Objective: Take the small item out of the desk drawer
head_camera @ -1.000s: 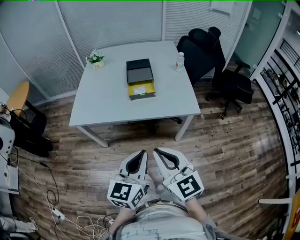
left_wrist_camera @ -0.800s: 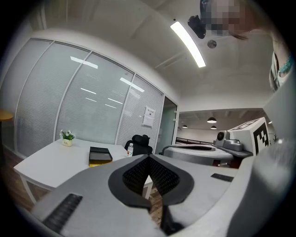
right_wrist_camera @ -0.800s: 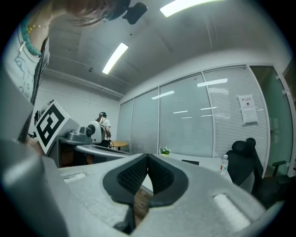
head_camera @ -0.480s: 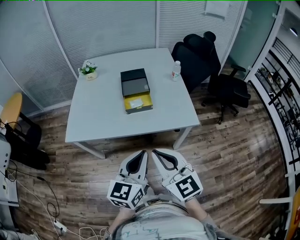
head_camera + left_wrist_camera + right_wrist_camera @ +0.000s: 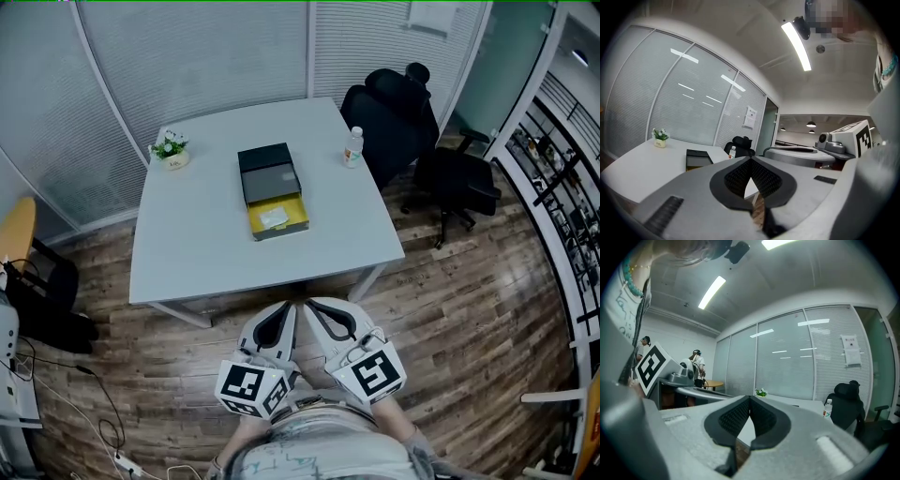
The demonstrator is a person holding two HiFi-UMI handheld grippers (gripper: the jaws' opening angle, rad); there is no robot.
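A black desk drawer unit (image 5: pixel 269 178) stands in the middle of the white table (image 5: pixel 187 244). Its yellow drawer (image 5: pixel 277 219) is pulled out toward me, and a small pale item (image 5: pixel 273 217) lies inside. My left gripper (image 5: pixel 288 307) and right gripper (image 5: pixel 314 305) are side by side close to my body, just short of the table's near edge. Both are shut with nothing between the jaws. In the left gripper view, the left gripper (image 5: pixel 751 159) points level at the drawer unit (image 5: pixel 697 158), far ahead. In the right gripper view, the right gripper (image 5: pixel 750 397) has its tips together.
A small potted plant (image 5: pixel 171 150) sits at the table's far left corner and a water bottle (image 5: pixel 353 148) near its far right edge. Two black office chairs (image 5: pixel 394 108) (image 5: pixel 459 183) stand to the right. Cables lie on the wooden floor (image 5: pixel 103 422) at lower left.
The table and drawer unit have come closer and lower in the head view as I moved toward them. Both grippers stay shut, side by side in front of me.
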